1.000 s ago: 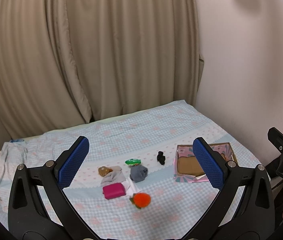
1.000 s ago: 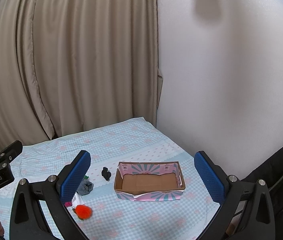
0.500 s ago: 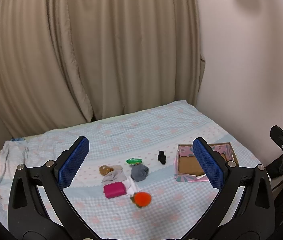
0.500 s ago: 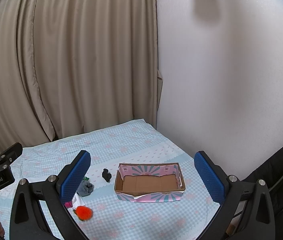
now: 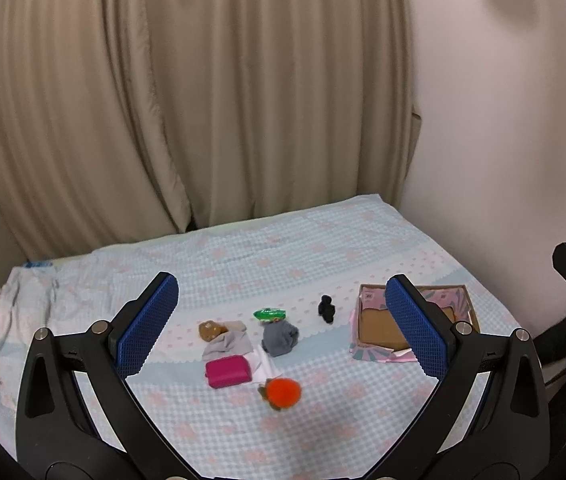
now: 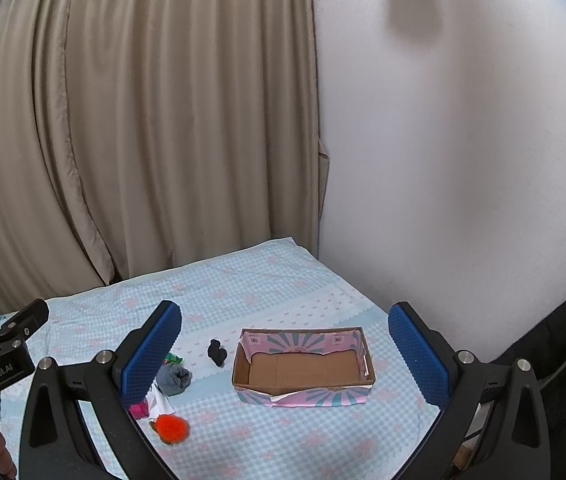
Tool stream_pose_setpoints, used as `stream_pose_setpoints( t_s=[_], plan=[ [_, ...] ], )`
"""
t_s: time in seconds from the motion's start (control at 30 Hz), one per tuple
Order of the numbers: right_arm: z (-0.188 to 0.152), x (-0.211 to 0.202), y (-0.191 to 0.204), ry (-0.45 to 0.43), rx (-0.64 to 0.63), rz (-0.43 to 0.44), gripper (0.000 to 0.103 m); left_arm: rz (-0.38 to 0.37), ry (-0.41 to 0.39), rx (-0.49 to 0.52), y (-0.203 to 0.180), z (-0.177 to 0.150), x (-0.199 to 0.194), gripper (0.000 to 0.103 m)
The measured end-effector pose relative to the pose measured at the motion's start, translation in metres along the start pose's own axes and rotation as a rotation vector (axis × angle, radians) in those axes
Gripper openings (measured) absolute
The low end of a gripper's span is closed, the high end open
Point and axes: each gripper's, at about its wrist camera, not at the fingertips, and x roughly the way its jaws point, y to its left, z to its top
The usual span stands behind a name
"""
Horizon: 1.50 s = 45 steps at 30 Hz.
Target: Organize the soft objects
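While both tools hang above the bed (image 5: pixel 323 248) with jaws spread wide and nothing between them, the soft things lie clustered on the checked sheet. From the left gripper (image 5: pixel 283 324), a brown toy (image 5: pixel 211 330) and grey cloth (image 5: pixel 229 344) sit at nine o'clock of the grey sock bundle (image 5: pixel 280 338), a pink pouch (image 5: pixel 229 371) beside an orange pompom (image 5: pixel 283 392) nearer the camera, and a black piece (image 5: pixel 326 309) at two o'clock. Right gripper (image 6: pixel 285 356) faces the open cardboard box (image 6: pixel 303 394), well apart from the cluster.

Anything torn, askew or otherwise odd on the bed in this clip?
The cardboard box looks worn: its pink paper lining is torn and peeling along the front edge. It is empty; the soft items lie scattered on the bedsheet.
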Motion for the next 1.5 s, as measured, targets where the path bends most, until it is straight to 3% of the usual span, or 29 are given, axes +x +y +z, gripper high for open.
stream_pose_setpoints(
  t_s=[0.33,0.67,0.87,1.2,1.4,1.5],
  plan=[
    [-0.026,0.05,0.019,0.049,-0.103,0.166,0.103,0.098,0.09,-0.053,0.038,-0.043,0.046,0.103],
    [-0.114,0.127,0.094,0.203,-0.097,0.259,0.103,0.034,0.227,-0.032,0.109,-0.125,0.147,0.103],
    [-0.181,0.176,0.14,0.297,-0.111,0.275,0.103,-0.059,0.274,0.104,0.143,-0.183,0.227,0.103],
    [-0.277,0.245,0.194,0.388,-0.194,0.326,0.103,-0.311,0.374,0.396,0.147,-0.263,0.338,0.101],
    [-0.317,0.29,0.215,0.441,-0.214,0.343,0.102,-0.367,0.399,0.525,0.141,-0.295,0.383,0.101],
    [-0.332,0.306,0.222,0.472,-0.219,0.354,0.096,-0.395,0.413,0.576,0.135,-0.309,0.397,0.1]
  ],
)
